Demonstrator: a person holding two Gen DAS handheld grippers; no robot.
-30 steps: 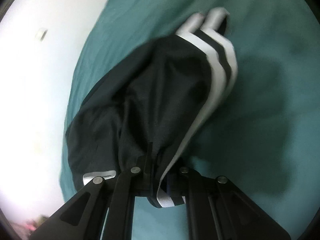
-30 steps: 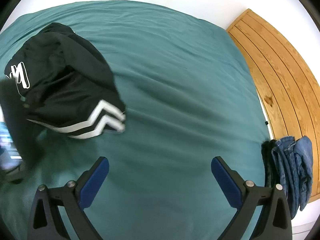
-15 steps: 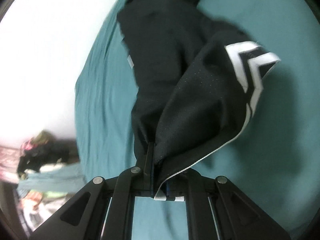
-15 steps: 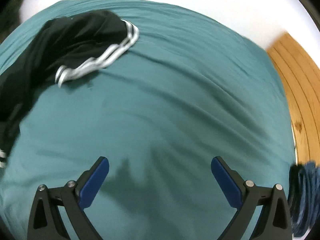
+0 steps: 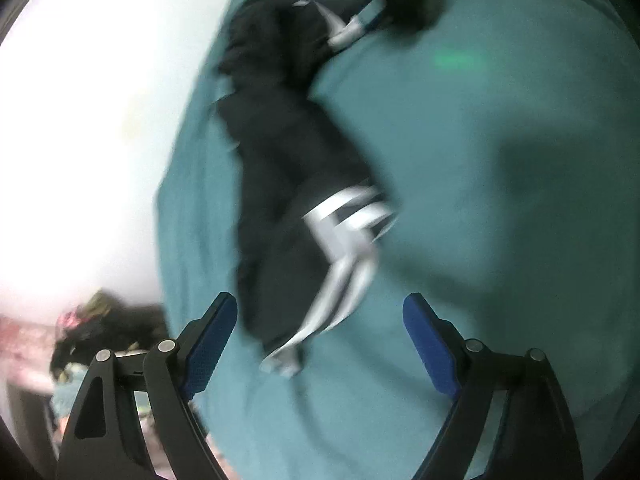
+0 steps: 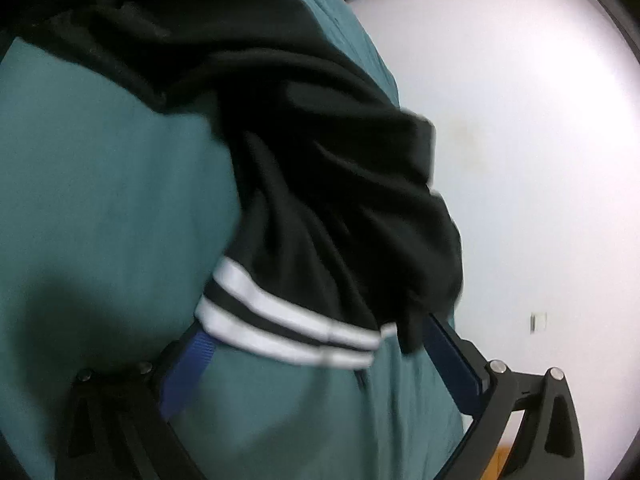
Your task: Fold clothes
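- Black shorts (image 5: 280,168) with white stripes lie crumpled on the teal bed (image 5: 500,120), centre-left of the left view; no readable writing.
- Left gripper (image 5: 320,340): its fingers, clamped on the cloth half a second ago, have just sprung wide and hold nothing.
- Right gripper (image 6: 316,356): fingers wide, narrowing slightly, straddling the striped hem.

The left gripper (image 5: 320,336) has just sprung its jaws apart, and the black garment (image 5: 280,168) it clamped a second ago now lies stretched on the teal sheet (image 5: 500,128), free of the pads. The right gripper (image 6: 316,364) has closed slightly and dropped from bare sheet to the striped hem (image 6: 288,324), which now sits between its spread fingers.
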